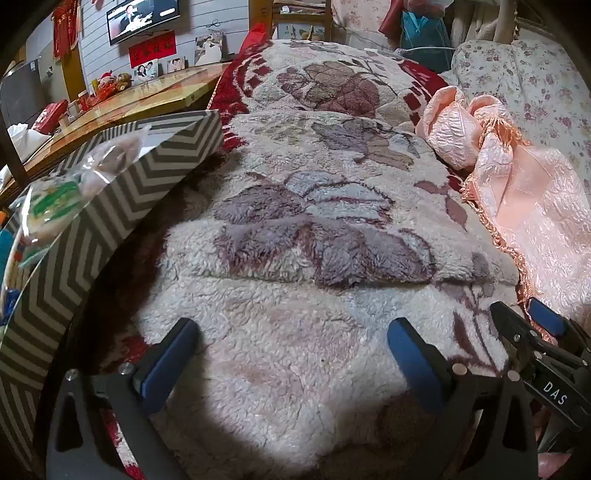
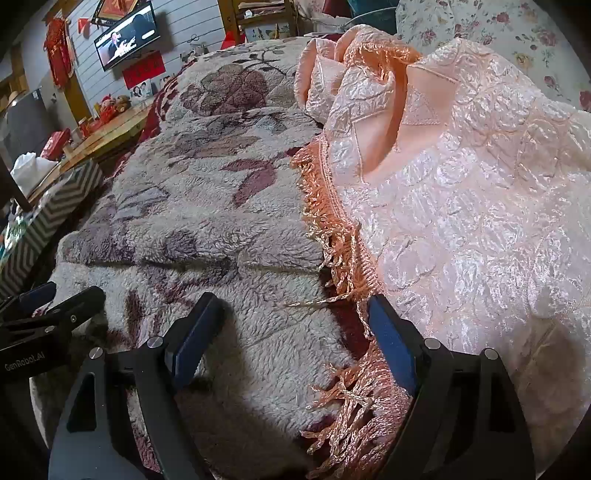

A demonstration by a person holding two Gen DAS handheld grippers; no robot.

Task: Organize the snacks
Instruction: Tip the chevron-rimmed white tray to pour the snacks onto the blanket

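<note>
A grey-and-white chevron box [image 1: 122, 192] stands on the fluffy floral blanket [image 1: 314, 236] at the left of the left wrist view. Wrapped snacks [image 1: 55, 199] lie inside it, one with a green label. My left gripper [image 1: 291, 332] is open and empty over the blanket, to the right of the box. My right gripper [image 2: 291, 314] is open and empty, low over the blanket at the fringed edge of a peach cloth [image 2: 461, 206]. The box also shows far left in the right wrist view [image 2: 51, 214]. Each gripper shows at the edge of the other's view.
The peach satin cloth [image 1: 524, 206] with an orange fringe lies bunched on the right. A floral quilt [image 1: 535, 85] lies behind it. A wooden table [image 1: 122, 99] with small items stands left of the bed. A television [image 1: 142, 16] hangs on the wall.
</note>
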